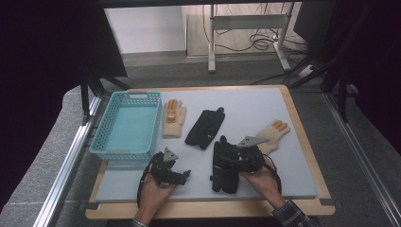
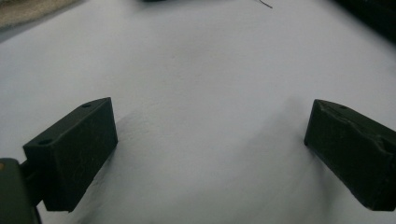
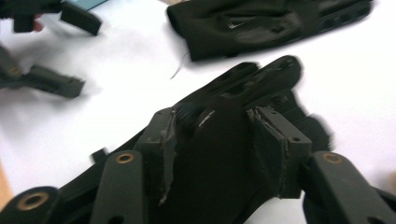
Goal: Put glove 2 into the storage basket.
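On the grey mat (image 1: 265, 118) over the wooden table, the right gripper (image 1: 226, 161) sits at the near centre with its jaws pinched on a black fabric glove (image 1: 223, 176); in the right gripper view that black glove (image 3: 219, 154) fills the gap between the 2 pads, fingers pointing away and off the mat, slightly blurred. The left gripper (image 1: 185, 174) rests low over bare mat, near left, jaws spread wide with nothing between them, as the left gripper view confirms (image 2: 210, 154). A 2nd black glove (image 1: 204, 127) lies flat mid-mat, just beyond the held one, also seen at the top of the right gripper view (image 3: 271, 23). 1 cream knit glove with orange fingertips (image 1: 174, 118) lies just beside the light-blue perforated plastic basket (image 1: 99, 142) at the left edge. Another cream glove with orange tips (image 1: 274, 135) lies at the right, partly behind the right gripper's grey plate. The basket holds nothing visible.
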A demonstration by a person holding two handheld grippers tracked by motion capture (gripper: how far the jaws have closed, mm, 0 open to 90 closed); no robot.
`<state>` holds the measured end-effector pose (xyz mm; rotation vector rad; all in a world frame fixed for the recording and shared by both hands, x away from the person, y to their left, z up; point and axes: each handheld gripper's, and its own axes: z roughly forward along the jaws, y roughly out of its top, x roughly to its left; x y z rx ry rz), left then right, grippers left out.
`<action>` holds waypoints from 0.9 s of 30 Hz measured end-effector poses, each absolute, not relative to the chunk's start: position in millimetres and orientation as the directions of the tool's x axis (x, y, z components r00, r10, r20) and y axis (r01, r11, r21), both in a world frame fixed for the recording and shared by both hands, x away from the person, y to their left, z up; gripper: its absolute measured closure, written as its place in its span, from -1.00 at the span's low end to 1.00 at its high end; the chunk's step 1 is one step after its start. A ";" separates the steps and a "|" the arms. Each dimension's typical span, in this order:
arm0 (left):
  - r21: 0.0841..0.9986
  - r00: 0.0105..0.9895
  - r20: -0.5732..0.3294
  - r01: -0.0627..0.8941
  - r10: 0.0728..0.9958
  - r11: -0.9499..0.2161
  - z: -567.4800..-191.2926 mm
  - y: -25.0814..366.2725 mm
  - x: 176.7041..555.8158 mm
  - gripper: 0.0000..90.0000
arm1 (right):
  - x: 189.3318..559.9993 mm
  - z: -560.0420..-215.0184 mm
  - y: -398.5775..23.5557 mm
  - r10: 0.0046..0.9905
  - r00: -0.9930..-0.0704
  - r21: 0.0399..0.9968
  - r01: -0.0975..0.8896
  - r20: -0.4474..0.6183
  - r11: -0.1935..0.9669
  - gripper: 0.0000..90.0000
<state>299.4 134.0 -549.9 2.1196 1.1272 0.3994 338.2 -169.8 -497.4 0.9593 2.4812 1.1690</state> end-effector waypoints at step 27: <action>0.698 0.578 -0.047 0.603 0.814 -0.387 -549.7 134.5 299.5 -0.94 | 452.6 -502.6 -130.2 0.726 -0.685 0.718 0.534 0.057 0.447 0.24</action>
